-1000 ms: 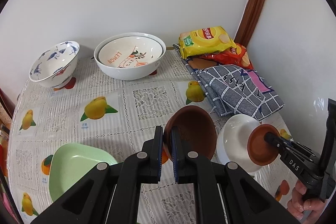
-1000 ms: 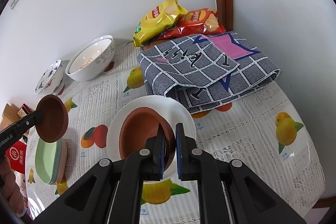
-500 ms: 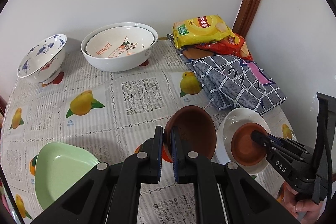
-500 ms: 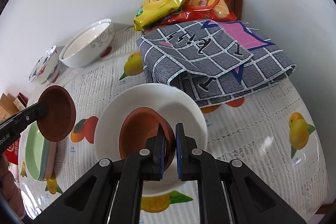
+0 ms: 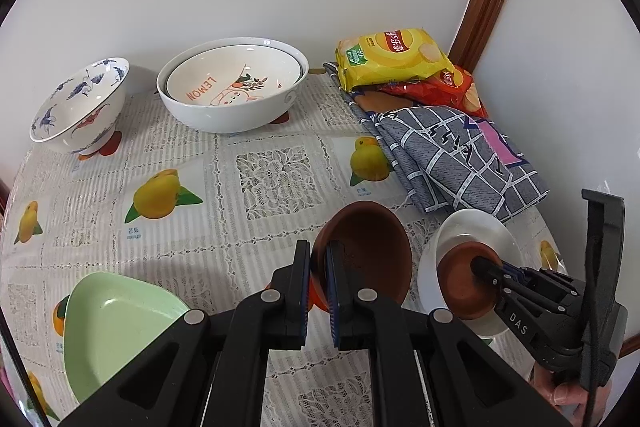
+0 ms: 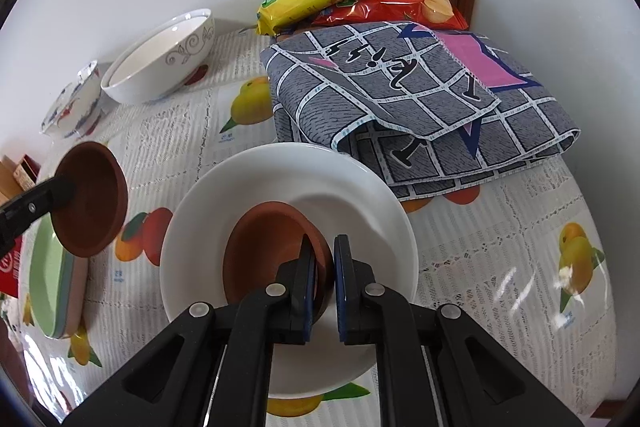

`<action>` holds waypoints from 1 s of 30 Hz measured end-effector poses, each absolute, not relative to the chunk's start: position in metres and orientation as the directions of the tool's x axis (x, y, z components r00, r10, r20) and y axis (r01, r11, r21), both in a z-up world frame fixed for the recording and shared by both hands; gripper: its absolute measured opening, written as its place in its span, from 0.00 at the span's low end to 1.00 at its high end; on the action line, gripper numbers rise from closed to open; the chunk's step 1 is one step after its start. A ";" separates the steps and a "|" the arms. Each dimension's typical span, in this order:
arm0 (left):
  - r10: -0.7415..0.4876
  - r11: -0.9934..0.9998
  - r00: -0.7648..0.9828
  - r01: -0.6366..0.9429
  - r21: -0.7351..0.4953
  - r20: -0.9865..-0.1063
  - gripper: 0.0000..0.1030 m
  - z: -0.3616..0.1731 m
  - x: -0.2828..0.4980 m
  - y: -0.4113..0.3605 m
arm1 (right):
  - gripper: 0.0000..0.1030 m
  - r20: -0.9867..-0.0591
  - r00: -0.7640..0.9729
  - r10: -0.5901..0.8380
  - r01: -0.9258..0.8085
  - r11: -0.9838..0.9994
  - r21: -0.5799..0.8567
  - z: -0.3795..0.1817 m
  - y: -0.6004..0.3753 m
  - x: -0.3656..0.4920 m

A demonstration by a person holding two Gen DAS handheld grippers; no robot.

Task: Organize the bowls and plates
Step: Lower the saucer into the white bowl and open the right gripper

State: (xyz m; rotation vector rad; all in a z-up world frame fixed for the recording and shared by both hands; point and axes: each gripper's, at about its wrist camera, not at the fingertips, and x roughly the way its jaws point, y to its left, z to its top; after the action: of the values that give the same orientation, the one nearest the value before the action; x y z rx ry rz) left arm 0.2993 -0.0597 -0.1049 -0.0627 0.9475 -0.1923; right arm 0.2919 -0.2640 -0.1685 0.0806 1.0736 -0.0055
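Note:
My left gripper (image 5: 318, 267) is shut on the rim of a brown clay bowl (image 5: 368, 251) and holds it tilted above the table; it also shows in the right wrist view (image 6: 92, 199). My right gripper (image 6: 324, 259) is shut on the rim of a second brown clay bowl (image 6: 264, 251), which sits inside a white plate (image 6: 288, 179). That bowl (image 5: 460, 279) and plate (image 5: 480, 227) show at the right of the left wrist view. A green plate stack (image 5: 112, 323) lies at front left.
A large white bowl with a smaller one nested inside (image 5: 236, 87) and a blue-patterned bowl (image 5: 76, 103) stand by the back wall. Chip bags (image 5: 392, 59) and a folded grey checked cloth (image 5: 452, 155) fill the back right corner. The table's right edge is close to the white plate.
My right gripper has lowered its brown bowl down into the white plate. My left gripper with its bowl has barely moved.

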 end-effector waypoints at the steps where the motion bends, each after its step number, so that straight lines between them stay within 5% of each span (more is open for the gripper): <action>1: -0.192 0.981 0.567 0.138 -0.137 -0.801 0.08 -0.105 0.299 -0.060 | 0.09 -0.879 0.477 0.022 0.042 0.998 0.048 -0.169 -0.262 0.292; 10: -0.188 0.981 0.555 0.136 -0.135 -0.810 0.08 -0.108 0.300 -0.058 | 0.11 -0.874 0.477 -0.090 0.012 0.995 -0.096 -0.175 -0.249 0.297; 30: -0.189 0.982 0.560 0.122 -0.145 -0.807 0.08 -0.103 0.290 -0.043 | 0.17 -0.870 0.482 -0.106 -0.027 0.990 -0.135 -0.176 -0.242 0.296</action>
State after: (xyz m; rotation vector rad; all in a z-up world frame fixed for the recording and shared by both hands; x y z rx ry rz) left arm 0.2903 -0.0431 -0.1025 -0.0756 0.9595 -0.1834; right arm 0.2958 -0.2418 -0.1760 -0.1370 1.0675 -0.0480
